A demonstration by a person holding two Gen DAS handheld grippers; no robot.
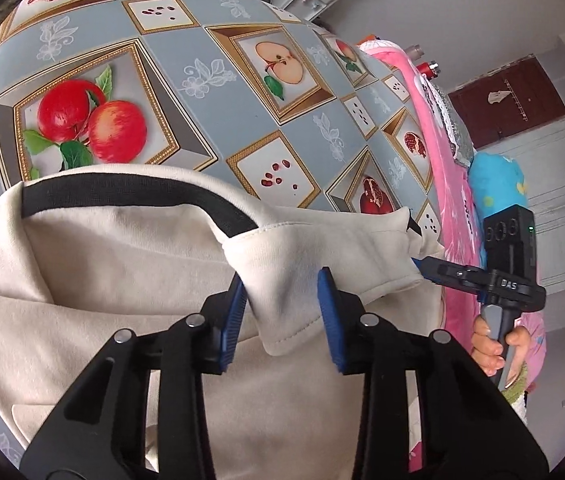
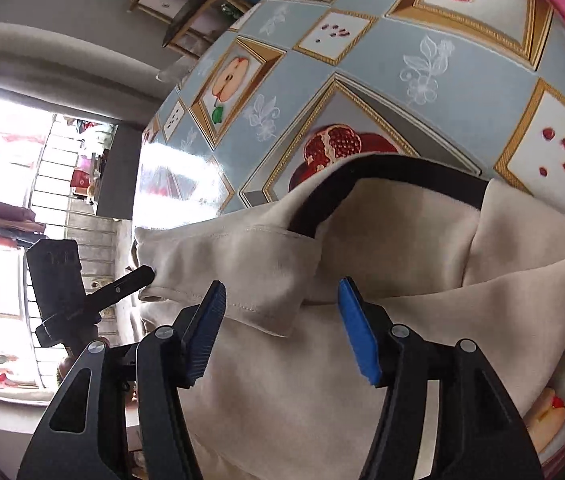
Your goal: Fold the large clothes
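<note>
1. Our left tongs [image 1: 282, 316] stand part open, a fold of the cream garment [image 1: 130, 280] rising between the blue pads, which do not press it
2. Our right tongs [image 2: 282, 328] gape wider over the collar [image 2: 258, 276], gripping nothing
3. The garment lies under both tongs on the fruit-print tablecloth [image 1: 218, 60], its black neckband [image 1: 130, 196] just ahead

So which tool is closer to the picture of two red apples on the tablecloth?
Left. The left tool is over the cream garment, just this side of the red apples. The right tool is off at the garment's far right end.
</note>
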